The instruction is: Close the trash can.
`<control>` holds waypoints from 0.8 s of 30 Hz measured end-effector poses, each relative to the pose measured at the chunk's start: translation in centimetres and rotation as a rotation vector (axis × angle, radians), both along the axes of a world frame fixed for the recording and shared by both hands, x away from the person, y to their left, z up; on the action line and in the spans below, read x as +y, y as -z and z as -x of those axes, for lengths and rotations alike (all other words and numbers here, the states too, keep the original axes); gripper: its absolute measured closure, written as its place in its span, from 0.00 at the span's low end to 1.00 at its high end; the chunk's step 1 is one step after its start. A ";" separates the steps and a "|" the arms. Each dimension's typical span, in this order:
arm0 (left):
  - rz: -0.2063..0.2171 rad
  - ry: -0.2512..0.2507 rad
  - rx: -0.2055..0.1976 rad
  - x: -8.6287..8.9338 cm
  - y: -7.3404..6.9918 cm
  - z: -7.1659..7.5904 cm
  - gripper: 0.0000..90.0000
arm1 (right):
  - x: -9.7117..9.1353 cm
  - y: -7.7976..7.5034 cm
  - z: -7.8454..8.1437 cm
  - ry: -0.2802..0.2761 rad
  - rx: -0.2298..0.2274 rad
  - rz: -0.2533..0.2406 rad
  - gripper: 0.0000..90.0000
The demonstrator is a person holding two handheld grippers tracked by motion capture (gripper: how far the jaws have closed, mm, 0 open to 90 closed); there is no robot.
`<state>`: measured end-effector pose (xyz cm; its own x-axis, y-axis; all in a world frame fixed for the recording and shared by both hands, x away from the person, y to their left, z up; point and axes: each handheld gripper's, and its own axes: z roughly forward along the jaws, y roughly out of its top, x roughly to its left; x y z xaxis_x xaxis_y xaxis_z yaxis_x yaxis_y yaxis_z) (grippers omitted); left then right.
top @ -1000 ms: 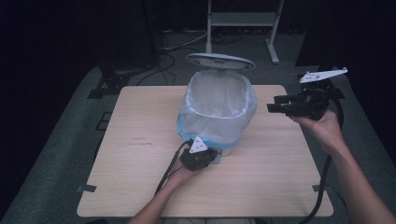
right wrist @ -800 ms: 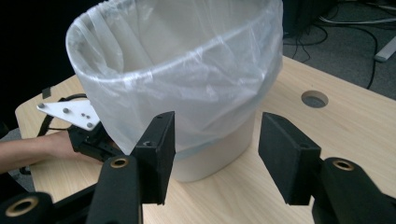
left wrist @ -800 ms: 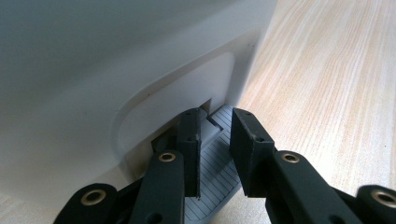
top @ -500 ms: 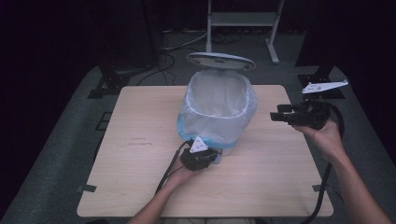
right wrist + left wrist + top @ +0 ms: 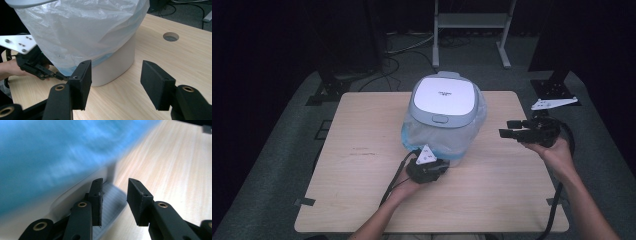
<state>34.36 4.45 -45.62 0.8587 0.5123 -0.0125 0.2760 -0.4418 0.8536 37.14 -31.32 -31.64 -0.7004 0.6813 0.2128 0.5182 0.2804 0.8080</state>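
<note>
Across smooth wooden table (image 5: 362, 200), risk of shoving light bin (image 5: 444, 100) sideways: left tongs (image 5: 115, 188) narrow, just opening, empty beside pedal (image 5: 111, 203); right tongs (image 5: 115, 82) wide, empty.

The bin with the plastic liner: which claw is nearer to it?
Left. The left claw sits at the foot of the bin, its jaws by the pedal. The right claw hangs off to the bin's side, apart from it.

dim dark surround, table (image 5: 362, 210) evenly lit; blue bag (image 5: 50, 152) blurred – close, out of focus
</note>
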 end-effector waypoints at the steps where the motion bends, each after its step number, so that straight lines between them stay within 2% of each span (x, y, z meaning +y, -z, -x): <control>1: -0.001 0.003 -0.005 0.0 -0.2 0.1 0.73 | 0.0 0.2 0.1 0.002 -0.002 -0.003 0.45; 10: -0.001 0.019 -0.013 0.5 -1.0 0.8 0.70 | -0.6 0.9 0.6 0.017 -0.005 -0.009 0.44; 15: -0.008 0.021 -0.013 1.4 -1.5 1.1 0.70 | -0.9 1.8 1.1 0.028 -0.006 -0.007 0.43; 24: -0.042 0.031 -0.030 2.4 -2.0 2.0 0.66 | -1.0 3.3 1.5 0.039 0.003 -0.005 0.42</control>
<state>32.34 6.89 -43.65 0.8740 0.4848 0.0346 0.2359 -0.4854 0.8418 35.60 -32.35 -34.89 -0.6726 0.7071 0.2182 0.5308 0.2556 0.8080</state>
